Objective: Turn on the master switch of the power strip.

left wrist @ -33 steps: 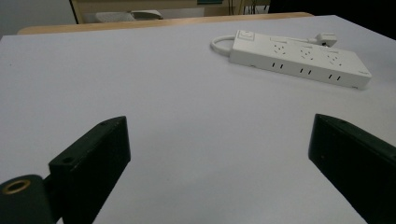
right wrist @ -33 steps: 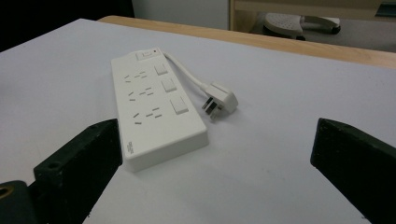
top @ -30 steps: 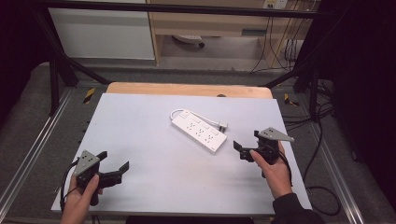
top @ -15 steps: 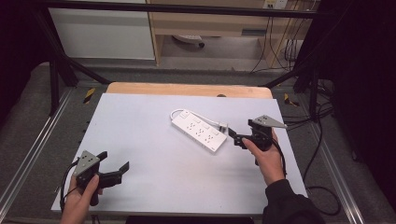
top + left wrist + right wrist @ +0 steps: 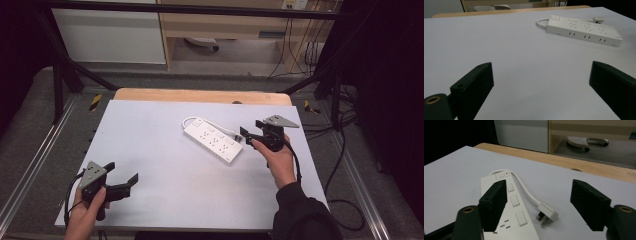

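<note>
A white power strip lies slanted on the white table, right of its middle. Its short cable loops back to a white plug lying beside it. My right gripper hovers just right of the strip and points at the plug. Its jaws have just been closing. They stand apart on either side of the plug's line without touching it, and the strip lies under the left jaw. My left gripper rests open near the front left corner, facing the strip from afar.
A wooden strip borders the table's far edge. A metal frame surrounds the table. Behind it stand a white cabinet and a wooden shelf unit. Cables trail on the floor at the right.
My right gripper has moved from the table's right side up and left toward the power strip's plug, and its jaws have narrowed. The left gripper has stayed still.
</note>
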A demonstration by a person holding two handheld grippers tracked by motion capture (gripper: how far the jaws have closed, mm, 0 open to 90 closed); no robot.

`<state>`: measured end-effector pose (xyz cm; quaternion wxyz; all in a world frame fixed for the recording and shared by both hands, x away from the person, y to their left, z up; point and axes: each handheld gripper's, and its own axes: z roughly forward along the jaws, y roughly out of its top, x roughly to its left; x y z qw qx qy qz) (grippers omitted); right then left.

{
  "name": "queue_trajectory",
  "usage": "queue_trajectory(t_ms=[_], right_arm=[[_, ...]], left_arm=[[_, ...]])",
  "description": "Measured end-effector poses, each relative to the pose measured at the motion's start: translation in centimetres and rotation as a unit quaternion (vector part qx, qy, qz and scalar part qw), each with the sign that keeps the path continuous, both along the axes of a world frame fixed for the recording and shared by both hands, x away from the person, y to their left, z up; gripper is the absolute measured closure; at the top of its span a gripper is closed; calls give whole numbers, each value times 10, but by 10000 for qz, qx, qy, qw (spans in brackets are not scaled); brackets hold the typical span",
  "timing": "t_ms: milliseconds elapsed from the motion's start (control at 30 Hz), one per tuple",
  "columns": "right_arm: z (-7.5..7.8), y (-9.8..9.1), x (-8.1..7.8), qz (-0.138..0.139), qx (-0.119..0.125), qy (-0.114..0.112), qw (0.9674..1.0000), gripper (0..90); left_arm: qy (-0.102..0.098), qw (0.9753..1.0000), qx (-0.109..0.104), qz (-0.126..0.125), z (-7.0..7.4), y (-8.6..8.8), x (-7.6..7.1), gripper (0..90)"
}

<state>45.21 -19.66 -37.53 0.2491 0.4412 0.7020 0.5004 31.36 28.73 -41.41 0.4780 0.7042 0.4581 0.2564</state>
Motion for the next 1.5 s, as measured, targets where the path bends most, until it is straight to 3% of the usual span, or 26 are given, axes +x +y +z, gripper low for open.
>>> queue_trajectory(t_ms=[167, 633, 1133, 1500], right_arm=[[-1, 9, 9, -46, -102, -157, 9998, 546], [-3, 22, 23, 18, -40, -395, 9992, 825], [-6, 22, 28, -21, 105, -420, 9991, 900], [-1, 35, 35, 80, 47, -445, 9990, 900]], left_arm=[[-9, 10000, -2, 0, 0, 0, 0, 55], [-18, 10000, 0, -22, 0, 0, 0, 56], [-22, 10000, 7, -16, 0, 0, 0, 56], [-47, 10000, 12, -35, 0, 0, 0, 56]])
